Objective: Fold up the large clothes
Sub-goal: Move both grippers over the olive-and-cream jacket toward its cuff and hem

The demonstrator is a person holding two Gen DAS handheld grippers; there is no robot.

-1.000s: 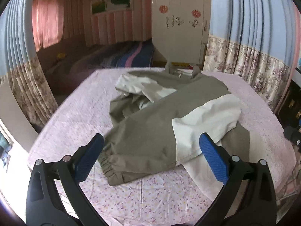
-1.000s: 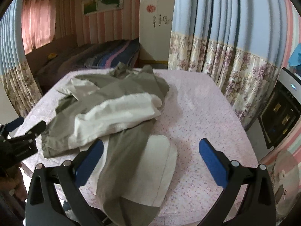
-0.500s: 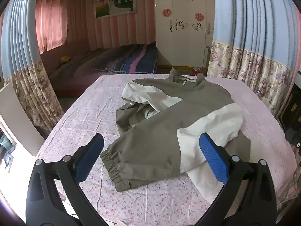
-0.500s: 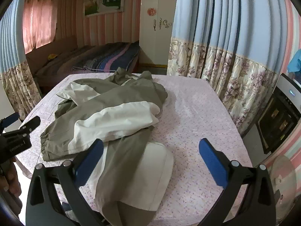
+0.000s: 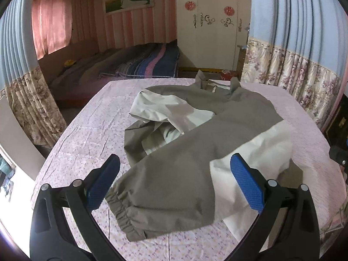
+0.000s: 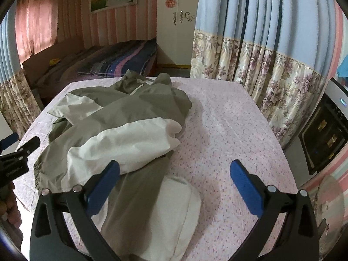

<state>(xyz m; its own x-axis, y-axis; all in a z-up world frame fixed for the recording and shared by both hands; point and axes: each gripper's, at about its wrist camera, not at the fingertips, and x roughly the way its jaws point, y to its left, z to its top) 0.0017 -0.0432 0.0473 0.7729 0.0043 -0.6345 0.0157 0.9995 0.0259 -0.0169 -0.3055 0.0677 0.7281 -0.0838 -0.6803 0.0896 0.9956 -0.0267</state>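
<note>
An olive-grey and cream jacket (image 5: 195, 152) lies crumpled on a table under a pink floral cloth (image 5: 91, 126). One sleeve with an elastic cuff (image 5: 126, 217) reaches toward the near edge. My left gripper (image 5: 174, 182) is open and empty, held above that sleeve. In the right wrist view the jacket (image 6: 121, 130) lies left of centre, with a cream-ended part (image 6: 174, 213) hanging at the near edge. My right gripper (image 6: 174, 184) is open and empty above it. The left gripper (image 6: 15, 161) shows at the left edge.
Floral-hemmed blue curtains (image 6: 261, 65) hang close to the table's right side. A bed with a striped blanket (image 5: 141, 65) and a white wardrobe (image 5: 213, 26) stand behind. A dark appliance (image 6: 322, 134) and a fan (image 6: 330, 200) stand at the right.
Both grippers have risen and drawn back a little from the table, so more of the room shows. The jacket has not moved. Both stay open.
</note>
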